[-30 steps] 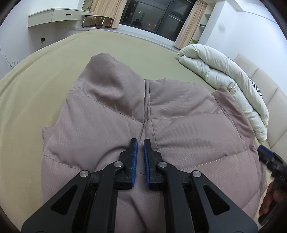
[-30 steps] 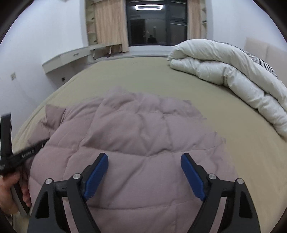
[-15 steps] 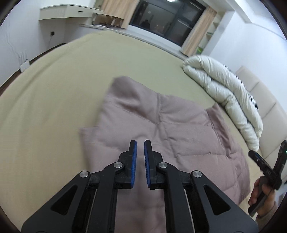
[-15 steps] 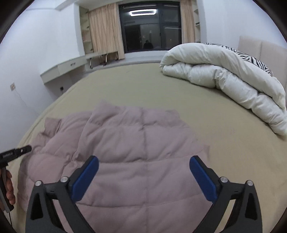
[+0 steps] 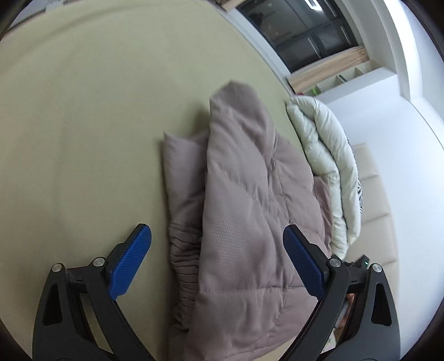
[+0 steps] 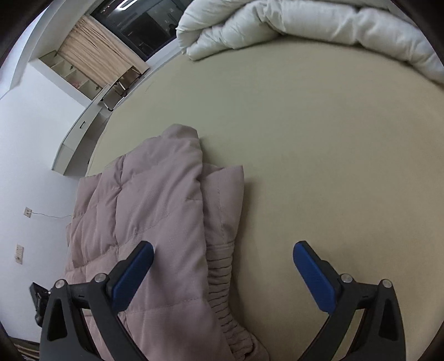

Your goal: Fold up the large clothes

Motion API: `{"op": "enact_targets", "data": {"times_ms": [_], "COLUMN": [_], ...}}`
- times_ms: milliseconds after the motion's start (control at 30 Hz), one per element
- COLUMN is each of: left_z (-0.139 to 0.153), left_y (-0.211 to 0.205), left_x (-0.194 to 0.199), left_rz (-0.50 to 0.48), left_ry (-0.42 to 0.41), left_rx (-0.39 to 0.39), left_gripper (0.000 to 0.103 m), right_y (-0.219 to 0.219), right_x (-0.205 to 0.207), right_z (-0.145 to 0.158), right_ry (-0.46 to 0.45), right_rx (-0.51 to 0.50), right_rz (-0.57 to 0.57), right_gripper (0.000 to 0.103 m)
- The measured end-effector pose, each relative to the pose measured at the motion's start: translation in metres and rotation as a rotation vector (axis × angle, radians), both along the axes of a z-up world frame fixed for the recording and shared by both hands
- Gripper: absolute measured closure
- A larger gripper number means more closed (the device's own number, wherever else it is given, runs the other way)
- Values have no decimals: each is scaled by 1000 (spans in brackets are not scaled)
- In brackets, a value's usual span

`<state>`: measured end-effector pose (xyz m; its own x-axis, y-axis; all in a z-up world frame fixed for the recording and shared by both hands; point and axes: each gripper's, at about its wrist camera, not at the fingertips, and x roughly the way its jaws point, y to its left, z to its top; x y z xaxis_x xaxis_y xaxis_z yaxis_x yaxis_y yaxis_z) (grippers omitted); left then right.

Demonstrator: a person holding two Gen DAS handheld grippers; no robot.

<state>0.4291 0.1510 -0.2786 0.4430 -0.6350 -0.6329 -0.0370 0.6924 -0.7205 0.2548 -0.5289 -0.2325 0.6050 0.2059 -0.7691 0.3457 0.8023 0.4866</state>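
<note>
A mauve quilted down jacket [image 5: 249,194] lies folded into a long narrow bundle on the olive bed sheet [image 5: 83,125]. A ribbed cuff [image 5: 184,250] shows along its left edge. My left gripper [image 5: 216,230] hovers over the near end of the jacket. Its jaws are opening wide, and the blue pads touch no cloth. In the right wrist view the same jacket [image 6: 155,200] lies at the lower left with its ribbed cuff [image 6: 222,266] under the gap of my right gripper [image 6: 223,247]. That gripper stands fully open and holds nothing.
A rolled white duvet [image 5: 324,147] lies just beyond the jacket, against a padded beige headboard [image 5: 371,194]; it also fills the top of the right wrist view [image 6: 277,25]. Bare sheet [image 6: 319,138] stretches to the right of the jacket. A white wall shelf [image 6: 80,125] and a dark window [image 5: 291,22] stand behind.
My left gripper has gone from shut to wide open. Both hands have pulled back and rolled, so the jacket now sits further off in both views. The right gripper opened slightly wider.
</note>
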Motion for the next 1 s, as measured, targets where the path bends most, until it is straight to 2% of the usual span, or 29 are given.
{"op": "enact_targets", "data": {"times_ms": [67, 133, 200, 300, 433, 600, 733, 900, 967, 1000], "left_z": [-13, -17, -17, -19, -22, -31, -35, -45, -48, -49], "left_y": [-5, -10, -13, -18, -24, -25, -29, -37, -38, -39], "left_x": [6, 9, 13, 19, 19, 26, 51, 57, 55, 54], "left_rz": [-7, -20, -40, -84, -146, -153, -159, -149, -142, -141], "left_ry": [16, 14, 21, 26, 22, 60, 102, 94, 97, 99], "left_rx": [5, 2, 3, -5, -54, -117, -135, -148, -175, -205], "left_gripper": [6, 6, 7, 7, 7, 7, 25, 35, 53, 56], "right_y": [-5, -5, -2, 7, 23, 25, 28, 32, 39, 43], "right_x": [2, 4, 12, 26, 41, 50, 54, 58, 57, 56], "right_z": [-10, -12, -14, -19, -28, -39, -38, -40, -37, -33], "right_ry": [1, -14, -20, -11, 5, 7, 2, -2, 5, 5], "right_rx": [78, 107, 156, 212, 238, 289, 302, 288, 248, 231], "right_rz": [24, 43, 112, 205, 291, 303, 302, 322, 314, 313], "right_gripper": [0, 0, 1, 17, 20, 20, 20, 22, 26, 28]}}
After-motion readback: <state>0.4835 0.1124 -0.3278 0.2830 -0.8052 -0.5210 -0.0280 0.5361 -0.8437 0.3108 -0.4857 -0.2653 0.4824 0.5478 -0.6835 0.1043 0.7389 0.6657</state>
